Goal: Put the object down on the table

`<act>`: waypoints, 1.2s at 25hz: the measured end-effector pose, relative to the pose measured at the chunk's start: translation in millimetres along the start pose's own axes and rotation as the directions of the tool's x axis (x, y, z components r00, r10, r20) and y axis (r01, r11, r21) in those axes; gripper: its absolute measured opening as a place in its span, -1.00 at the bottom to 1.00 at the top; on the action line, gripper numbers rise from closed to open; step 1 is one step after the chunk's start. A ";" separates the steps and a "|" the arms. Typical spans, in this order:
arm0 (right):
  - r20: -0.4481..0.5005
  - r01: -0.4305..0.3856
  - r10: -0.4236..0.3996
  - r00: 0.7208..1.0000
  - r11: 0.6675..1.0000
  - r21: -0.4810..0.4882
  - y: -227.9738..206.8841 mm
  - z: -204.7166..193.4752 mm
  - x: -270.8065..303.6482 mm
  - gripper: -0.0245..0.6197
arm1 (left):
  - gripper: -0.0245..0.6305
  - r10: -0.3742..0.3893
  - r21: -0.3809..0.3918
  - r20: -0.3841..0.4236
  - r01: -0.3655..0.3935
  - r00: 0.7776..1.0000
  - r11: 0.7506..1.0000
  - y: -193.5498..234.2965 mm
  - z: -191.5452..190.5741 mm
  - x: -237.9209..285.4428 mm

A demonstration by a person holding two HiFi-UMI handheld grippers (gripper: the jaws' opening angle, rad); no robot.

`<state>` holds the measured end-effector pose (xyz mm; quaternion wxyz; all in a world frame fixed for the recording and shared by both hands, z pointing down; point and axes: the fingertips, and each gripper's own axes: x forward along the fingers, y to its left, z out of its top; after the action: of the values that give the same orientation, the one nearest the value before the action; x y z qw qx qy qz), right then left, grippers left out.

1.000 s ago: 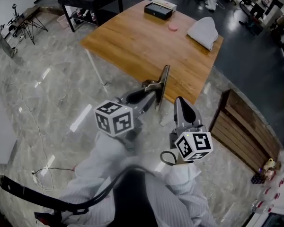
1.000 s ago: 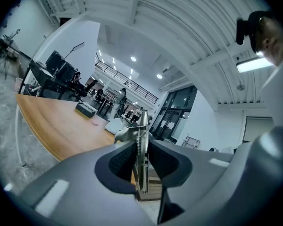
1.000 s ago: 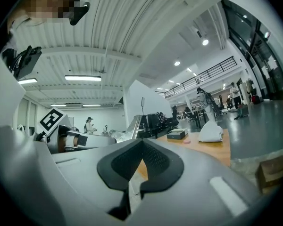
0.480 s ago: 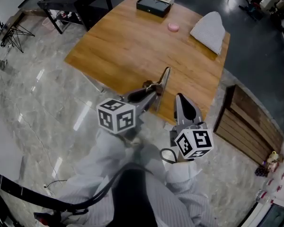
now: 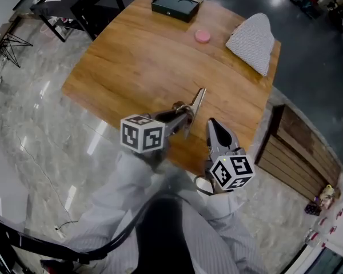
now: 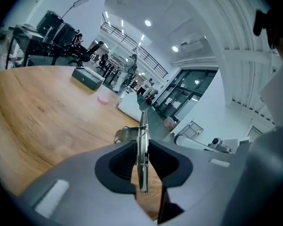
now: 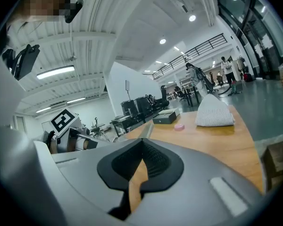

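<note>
A slim metal tool with a spring, like a pair of tongs point(image 5: 198, 100), sticks up and forward from my left gripper point(image 5: 182, 119), which is shut on its lower end. In the left gripper view the tool point(image 6: 142, 126) stands edge-on between the black pads of that gripper point(image 6: 141, 157), over the near edge of the wooden table point(image 5: 143, 56). My right gripper point(image 5: 213, 125) is just to its right, shut with nothing in it; in its own view the pads of this gripper point(image 7: 140, 161) meet.
On the table's far side lie a black box point(image 5: 175, 4), a small pink round thing point(image 5: 202, 36) and a grey-white cushion point(image 5: 252, 36). A slatted wooden pallet point(image 5: 297, 153) stands to the right on the marble floor. A black desk point(image 5: 74, 1) is at the far left.
The table has come nearer in the head view, and both grippers now hang over its near edge. The left gripper's hold on the metal tool is unchanged.
</note>
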<state>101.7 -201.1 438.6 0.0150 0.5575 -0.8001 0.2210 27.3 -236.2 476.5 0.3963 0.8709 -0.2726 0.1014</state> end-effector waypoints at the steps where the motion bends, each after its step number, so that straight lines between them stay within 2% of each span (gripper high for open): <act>1: -0.009 0.001 -0.001 1.000 1.000 0.011 -8.1 -0.7 5.3 -0.89 | -0.67 0.007 -0.010 -0.011 -0.007 1.000 1.000 6.1 2.4 9.0; 4: -0.041 0.013 -0.011 0.999 0.999 0.046 -30.6 -7.5 18.1 -0.89 | -0.67 0.027 -0.040 -0.060 -0.029 0.998 0.999 26.6 2.2 34.9; 7: -0.085 0.029 -0.021 0.996 0.995 0.096 -47.2 -18.8 28.1 -0.88 | -0.67 0.024 -0.068 -0.154 -0.035 0.988 0.997 46.7 -6.5 58.3; 10: -0.124 0.054 -0.037 0.992 0.989 0.137 -60.5 -32.5 37.3 -0.89 | -0.67 0.002 -0.110 -0.241 -0.029 0.971 0.994 64.2 -17.2 79.5; 16: -0.177 0.101 -0.061 0.982 0.970 0.221 -78.3 -57.2 43.1 -0.89 | -0.67 -0.003 -0.124 -0.383 -0.048 0.924 0.991 85.5 -47.9 116.8; 24: -0.204 0.103 -0.044 0.978 0.951 0.292 -89.3 -75.9 44.6 -0.88 | -0.67 -0.023 -0.165 -0.446 -0.057 0.895 0.985 100.1 -74.9 141.4; 30: -0.212 0.093 -0.027 0.977 0.947 0.307 -91.4 -78.8 46.5 -0.89 | -0.66 -0.031 -0.211 -0.460 -0.075 0.887 0.975 106.3 -84.1 146.6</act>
<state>148.7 -238.7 553.0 0.0148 0.5513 -0.7313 0.4014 93.3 -288.5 657.5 0.5435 0.7687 -0.1905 0.2783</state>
